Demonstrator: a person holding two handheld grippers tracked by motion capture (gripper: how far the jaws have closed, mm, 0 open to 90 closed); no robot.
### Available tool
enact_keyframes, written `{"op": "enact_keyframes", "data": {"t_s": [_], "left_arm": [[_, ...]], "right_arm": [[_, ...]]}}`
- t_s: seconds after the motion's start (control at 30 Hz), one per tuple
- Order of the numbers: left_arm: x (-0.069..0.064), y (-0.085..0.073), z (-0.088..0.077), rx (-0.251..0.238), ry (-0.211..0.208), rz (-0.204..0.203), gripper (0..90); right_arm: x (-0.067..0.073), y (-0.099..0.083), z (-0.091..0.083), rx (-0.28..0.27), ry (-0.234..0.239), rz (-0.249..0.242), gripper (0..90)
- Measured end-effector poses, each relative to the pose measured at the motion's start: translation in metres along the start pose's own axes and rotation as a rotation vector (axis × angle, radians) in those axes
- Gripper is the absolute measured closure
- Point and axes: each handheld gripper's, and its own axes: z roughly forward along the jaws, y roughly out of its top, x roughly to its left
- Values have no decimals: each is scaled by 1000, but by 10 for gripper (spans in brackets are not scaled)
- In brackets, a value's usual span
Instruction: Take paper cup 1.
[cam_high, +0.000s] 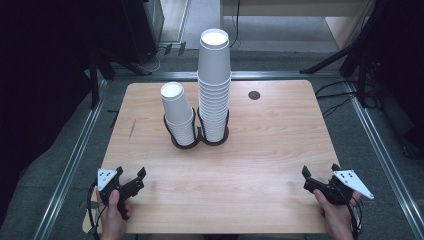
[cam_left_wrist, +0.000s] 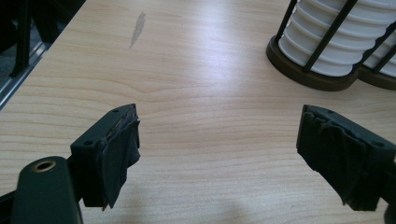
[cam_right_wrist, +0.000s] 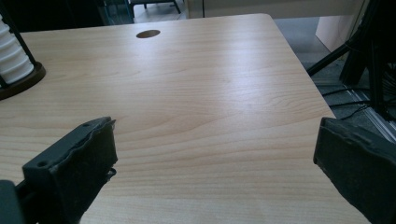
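Observation:
Two stacks of white paper cups stand in a dark two-ring holder (cam_high: 200, 140) at the middle of the wooden table (cam_high: 260, 165). The short stack (cam_high: 179, 115) is on the left, the tall stack (cam_high: 215, 85) on the right. My left gripper (cam_high: 131, 174) rests near the front left corner, open, with bare wood between its jaws (cam_left_wrist: 217, 140). My right gripper (cam_high: 320, 172) sits near the front right corner, open wide, nothing between its jaws (cam_right_wrist: 215, 154). The left gripper view catches the holder's base and the lower cups (cam_left_wrist: 327, 42) at upper right.
A dark round cable hole (cam_high: 254, 95) lies in the table's far right part. Metal rails (cam_high: 75, 160) run along the table's sides on the grey floor. Tripod legs and cables (cam_high: 345, 55) stand beyond the far right corner.

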Motion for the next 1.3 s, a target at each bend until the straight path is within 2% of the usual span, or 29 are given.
{"op": "enact_keyframes", "data": {"t_s": [0.1,0.13,0.17,0.2,0.27,0.33,0.37,0.43,0.47,0.5,0.57,0.6,0.67,0.7,0.73,0.77,0.8,0.87,0.97,1.0,1.07,1.13,1.23,1.3], "left_arm": [[0,2,2,8,22,6,131],[-1,3,1,-13,-23,5,132],[-1,3,1,-13,-23,5,133],[-1,4,1,-23,-60,12,132],[-3,4,2,-58,-86,7,132],[-8,5,8,-73,-47,14,132],[-8,5,8,-73,-47,14,132],[-9,8,11,-69,-76,-12,132],[-11,11,14,-43,-97,-25,130],[-11,11,14,-43,-97,-25,130],[-15,14,15,-37,-82,-14,130],[-20,18,14,-50,-88,5,130],[-25,23,14,-62,-95,19,129],[-25,23,14,-62,-95,19,127],[-28,26,14,-67,-100,25,127],[-34,31,14,-82,-128,28,108],[-34,31,14,-82,-128,28,99],[-41,37,16,-94,-157,29,90],[-57,49,19,-98,-164,50,86],[-57,49,19,-98,-164,50,85],[-66,53,21,-100,-180,62,84],[-75,55,22,-101,-191,90,76],[-86,56,22,-104,-207,108,75],[-97,58,22,-121,-240,102,72]], "right_arm": [[1,2,-1,-13,-15,-8,0],[2,3,-1,-15,-16,-16,0],[2,3,-1,-15,-16,-16,0],[5,7,0,-15,15,-13,0],[8,10,1,-17,31,-7,0],[19,21,4,-24,47,-19,0],[23,25,4,-32,58,-25,0],[28,29,5,-40,71,-32,0],[39,40,6,-51,97,-63,0],[39,40,6,-51,97,-63,0],[50,51,7,-61,114,-85,0],[60,63,8,-72,128,-92,0],[69,74,9,-85,152,-88,0],[69,74,9,-85,152,-88,0],[72,80,11,-89,160,-90,0],[79,90,13,-101,187,-86,11],[82,95,14,-111,205,-84,18],[85,99,15,-122,218,-89,17],[98,115,17,-138,255,-102,18],[102,119,18,-144,260,-106,17],[105,123,18,-149,271,-105,17],[112,130,19,-157,291,-108,17],[127,145,21,-173,314,-119,17],[135,151,22,-187,323,-125,17]]}}
